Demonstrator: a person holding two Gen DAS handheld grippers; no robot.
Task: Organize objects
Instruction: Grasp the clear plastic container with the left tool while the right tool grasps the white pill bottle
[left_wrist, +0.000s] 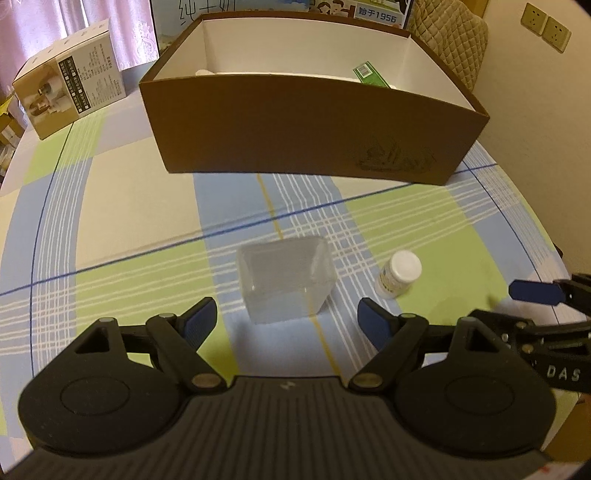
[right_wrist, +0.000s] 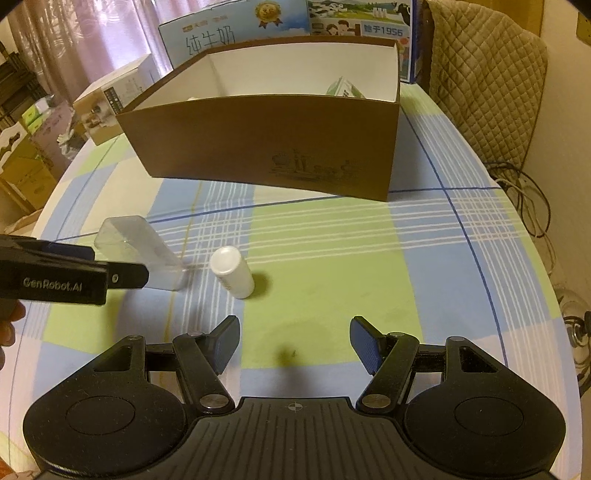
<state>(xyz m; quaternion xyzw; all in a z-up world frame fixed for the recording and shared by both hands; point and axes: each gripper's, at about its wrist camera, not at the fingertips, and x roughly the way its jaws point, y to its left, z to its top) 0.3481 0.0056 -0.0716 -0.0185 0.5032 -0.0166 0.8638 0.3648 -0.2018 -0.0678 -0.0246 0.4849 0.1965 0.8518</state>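
Observation:
A clear plastic box (left_wrist: 286, 278) sits on the checked tablecloth just ahead of my left gripper (left_wrist: 286, 319), whose jaws stand open on either side of its near end without touching it. Right of it stands a small white pill bottle (left_wrist: 399, 273). In the right wrist view the same bottle (right_wrist: 232, 271) stands ahead and left of my right gripper (right_wrist: 293, 341), which is open and empty. The clear box (right_wrist: 140, 247) is partly hidden behind the left gripper's finger (right_wrist: 74, 277). A brown cardboard box (left_wrist: 314, 125) with a white inside stands farther back, holding a green packet (left_wrist: 369, 75).
A printed carton (left_wrist: 70, 85) lies at the far left of the table. Milk cartons (right_wrist: 236, 29) stand behind the brown box (right_wrist: 266, 144). A quilted chair back (right_wrist: 484, 81) is at the far right, with cables (right_wrist: 524, 199) past the table's right edge.

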